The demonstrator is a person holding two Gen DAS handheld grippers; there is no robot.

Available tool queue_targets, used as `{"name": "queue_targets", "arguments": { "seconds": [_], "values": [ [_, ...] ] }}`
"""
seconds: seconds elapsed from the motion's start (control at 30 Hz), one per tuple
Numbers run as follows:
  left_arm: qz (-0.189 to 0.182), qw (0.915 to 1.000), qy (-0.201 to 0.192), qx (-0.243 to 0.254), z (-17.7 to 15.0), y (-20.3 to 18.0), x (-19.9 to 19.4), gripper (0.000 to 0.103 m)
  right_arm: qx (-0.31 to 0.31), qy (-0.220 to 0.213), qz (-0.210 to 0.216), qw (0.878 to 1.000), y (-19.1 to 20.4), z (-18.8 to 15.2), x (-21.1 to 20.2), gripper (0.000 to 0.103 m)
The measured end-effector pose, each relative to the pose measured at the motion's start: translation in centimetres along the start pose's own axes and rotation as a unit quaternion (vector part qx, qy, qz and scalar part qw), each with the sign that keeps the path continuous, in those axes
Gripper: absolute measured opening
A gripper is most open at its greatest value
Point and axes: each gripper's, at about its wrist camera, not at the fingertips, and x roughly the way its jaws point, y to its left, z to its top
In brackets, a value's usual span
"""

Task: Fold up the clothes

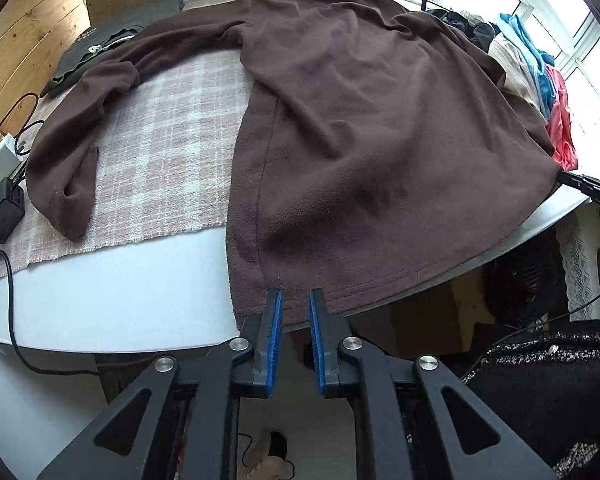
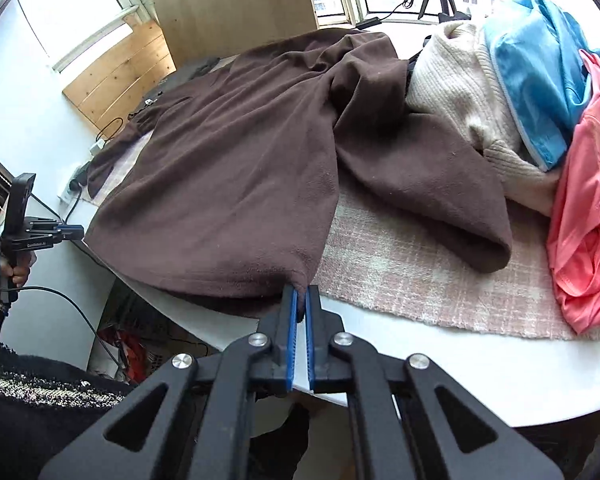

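At table edge, right fingers [image 2: 301, 298] pinching brown fleece [image 2: 236, 168] corner, left fingers [image 1: 296, 300] slightly apart.

We see bright daylight from blown-out windows [image 1: 572, 12], soft shadows on the brown garment [image 1: 360, 128], sharp focus, strong fisheye bending and dark corners.

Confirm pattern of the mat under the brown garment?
Pink-and-white plaid mat, clearest in the left wrist view.
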Motion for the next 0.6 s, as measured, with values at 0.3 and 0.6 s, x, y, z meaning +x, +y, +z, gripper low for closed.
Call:
{"name": "queue_targets", "arguments": {
  "seconds": [0.3, 0.6],
  "values": [
    [0.058, 0.9926, 0.005, 0.107, -2.3, -1.7, 0.8, 0.030, 0.042, -0.018, 0.032, 0.998, -0.1, 2.7, 0.1, 0.004],
    [0.120, 0.9743, -0.005, 0.190, -1.4, -3.5, 2.6, 0.032, 0.011, -0.025, 0.025, 0.999, 0.7, 5.7, -0.6, 0.004]
  ]
}}
